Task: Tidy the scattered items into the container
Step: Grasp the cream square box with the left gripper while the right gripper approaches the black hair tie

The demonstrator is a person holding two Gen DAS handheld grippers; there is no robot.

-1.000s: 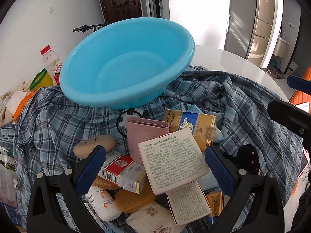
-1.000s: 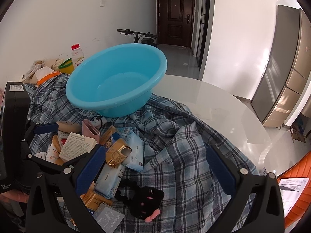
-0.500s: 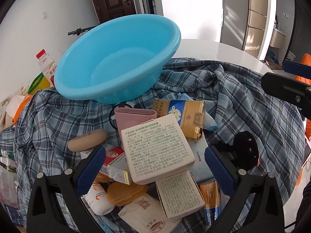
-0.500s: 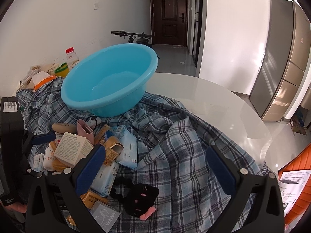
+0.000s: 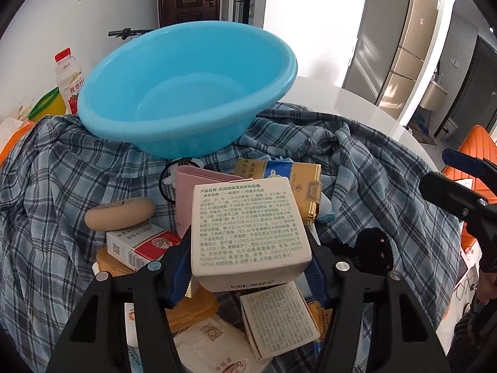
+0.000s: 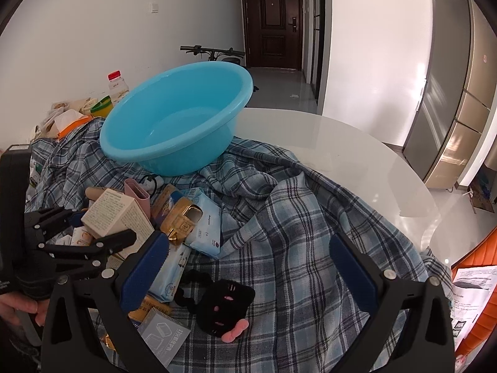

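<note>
My left gripper (image 5: 248, 267) is shut on a white printed box (image 5: 248, 230), holding it over the pile of small items; the box also shows in the right wrist view (image 6: 116, 214). The empty blue basin (image 5: 186, 93) sits tilted on the plaid cloth beyond the pile, also in the right wrist view (image 6: 177, 124). The pile holds a pink case (image 5: 198, 183), a gold-blue carton (image 5: 279, 174), a red cigarette pack (image 5: 139, 242) and a black plush toy (image 6: 220, 304). My right gripper (image 6: 248, 267) is open and empty, above the cloth right of the pile.
A plaid cloth (image 6: 295, 217) covers much of the round white table (image 6: 341, 149). A drink bottle (image 5: 70, 77), a yellow cup (image 5: 49, 105) and bags stand at the far left. An orange chair (image 5: 475, 149) is off the table's right edge.
My left gripper has closed on the white box and lifted it from the pile. The right gripper has drawn back a little.
</note>
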